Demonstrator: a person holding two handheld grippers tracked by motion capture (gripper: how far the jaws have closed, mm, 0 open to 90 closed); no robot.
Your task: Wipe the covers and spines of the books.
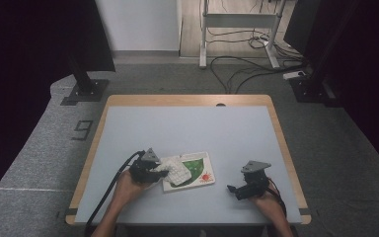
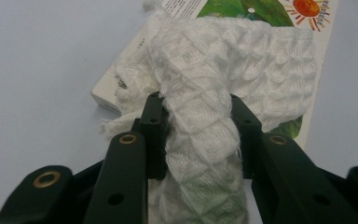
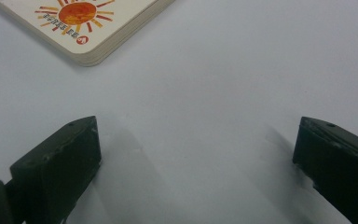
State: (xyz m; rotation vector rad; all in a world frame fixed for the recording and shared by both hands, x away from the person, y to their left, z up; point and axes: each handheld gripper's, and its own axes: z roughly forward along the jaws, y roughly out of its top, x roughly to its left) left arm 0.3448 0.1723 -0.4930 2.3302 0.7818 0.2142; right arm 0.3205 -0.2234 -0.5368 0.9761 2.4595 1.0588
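White waffle-weave cloth (image 2: 223, 60) is bunched and pinched between the jaws of the left gripper (image 2: 198, 135), which are closed tightly on a fold of it. The rest of the cloth is draped over a board book (image 1: 200, 173) with a green cover and an orange sun, lying flat on the pale blue table (image 1: 187, 128) near its front edge. The right gripper (image 3: 196, 149) is held well apart to the right of the book, its jaws spread wide with nothing between them, just above bare tabletop.
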